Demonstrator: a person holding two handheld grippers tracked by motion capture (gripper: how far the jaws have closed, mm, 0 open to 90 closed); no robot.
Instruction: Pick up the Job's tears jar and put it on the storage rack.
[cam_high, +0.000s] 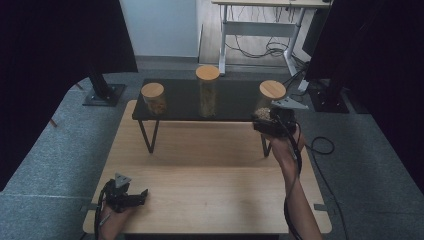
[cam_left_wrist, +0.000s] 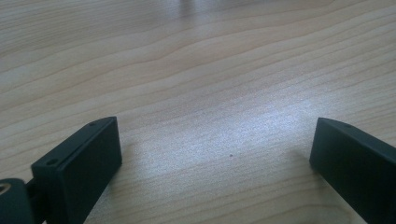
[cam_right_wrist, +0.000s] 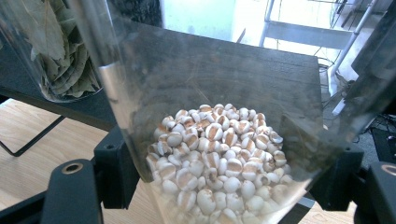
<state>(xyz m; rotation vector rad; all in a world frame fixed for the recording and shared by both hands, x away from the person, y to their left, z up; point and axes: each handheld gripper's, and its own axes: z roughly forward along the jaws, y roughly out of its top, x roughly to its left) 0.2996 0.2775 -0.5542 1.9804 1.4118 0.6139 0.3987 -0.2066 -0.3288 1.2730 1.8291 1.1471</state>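
**Right now: right hand-held gripper has the seed jar, tilted, at the shelf's right end**

And the right hand-held gripper (cam_high: 267, 121) is clamped around the seed jar (cam_high: 267, 102), jaws pressed against its glass on both sides. In the high view the jar sits at about 2 o'clock from the middle of the table (cam_high: 210, 190), right at the right-hand end of the black shelf (cam_high: 180, 100). Its cork lid (cam_high: 272, 89) points away toward 12 o'clock and slightly up, so the long axis looks tipped rather than plumb. Whether the base touches the shelf I can't tell.

That's the relation that matters: the jar lies straight ahead of this gripper, between the jaws, with the shelf just beyond. The right arm (cam_high: 292, 185) is the near one by far.

Over at 7 o'clock, the left hand-held gripper (cam_high: 131, 198) lies low on the table, jaws spread wide, nothing between them, well apart from every jar.

What the views add: the right gripper view shows the contents up close, pale grooved seeds (cam_right_wrist: 217, 154) heaped in the lower glass, plus a leaf jar (cam_right_wrist: 51, 51) at 10 o'clock. The high view gives the full row: short jar (cam_high: 153, 98), tall jar (cam_high: 207, 91). The left gripper view offers bare wood grain (cam_left_wrist: 205, 84) between its open jaws.
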